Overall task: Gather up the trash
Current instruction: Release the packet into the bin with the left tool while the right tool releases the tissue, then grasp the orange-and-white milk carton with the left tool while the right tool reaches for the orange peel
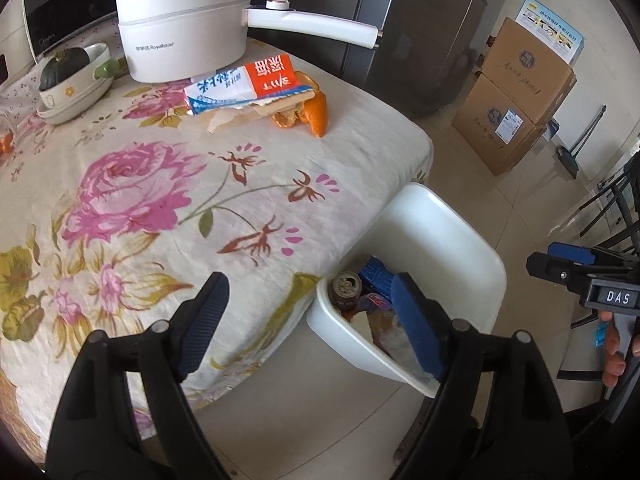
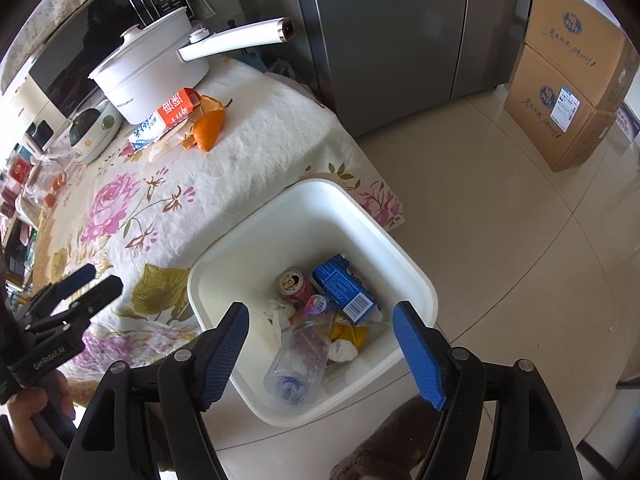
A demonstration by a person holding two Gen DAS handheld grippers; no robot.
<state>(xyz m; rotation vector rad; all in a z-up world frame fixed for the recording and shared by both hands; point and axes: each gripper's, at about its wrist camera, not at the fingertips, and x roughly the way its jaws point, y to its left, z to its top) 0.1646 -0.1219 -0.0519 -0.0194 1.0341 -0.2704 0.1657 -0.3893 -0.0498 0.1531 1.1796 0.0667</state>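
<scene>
A white trash bin (image 2: pixel 304 196) stands on the floor against the table's corner. It holds a drink can (image 2: pixel 294 282), a blue carton (image 2: pixel 344 288), a clear plastic bottle (image 2: pixel 298 360) and crumpled wrappers. My right gripper (image 2: pixel 320 312) hangs open above the bin, with nothing between its fingers. My left gripper (image 1: pixel 308 284) is open and empty over the table's edge beside the bin (image 1: pixel 440 232). On the far side of the floral tablecloth lie an orange-and-blue carton (image 1: pixel 248 84), paper scraps (image 1: pixel 236 116) and orange peel (image 1: pixel 316 116).
A white long-handled pot (image 1: pixel 184 28) and stacked bowls holding a dark squash (image 1: pixel 64 68) stand behind the litter. A grey fridge (image 2: pixel 384 32) and stacked cardboard boxes (image 2: pixel 572 80) line the tiled floor. A hand (image 1: pixel 614 356) holds the right gripper (image 1: pixel 544 256).
</scene>
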